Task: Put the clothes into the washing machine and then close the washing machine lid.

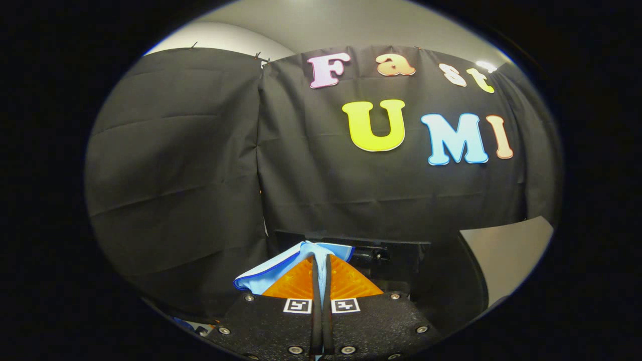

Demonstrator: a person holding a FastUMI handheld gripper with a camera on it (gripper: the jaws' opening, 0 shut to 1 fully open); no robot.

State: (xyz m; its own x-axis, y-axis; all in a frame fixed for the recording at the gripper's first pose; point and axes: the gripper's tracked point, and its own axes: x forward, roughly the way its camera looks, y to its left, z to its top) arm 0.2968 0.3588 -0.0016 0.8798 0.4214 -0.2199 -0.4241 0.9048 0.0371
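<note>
Pinching a light blue garment (281, 268) between its two orange fingers (293, 283), the gripper (321, 260) is pictured held up in front of the booth's black cloth wall (200, 165). The fingers stand almost together, their black pads parted only by a thin strip of the pale cloth, and both press on it. The fabric, edged with a darker blue trim, bunches over the fingertips and spills down beside the left finger, with a smaller fold showing past the tips on the right. Small square black-and-white markers (321, 305) sit at the base of the fingers on the gripper's black body, which is studded with silver screws. Just beyond the fingertips lies a dark, box-like shape with a black cylindrical part (368, 254); what it belongs to cannot be told. Farther off beside the right finger, a pale grey flat panel (506, 250) rises at a tilt next to a dark curved edge. Above the cloth wall a grey ceiling (326, 25) shows.
</note>
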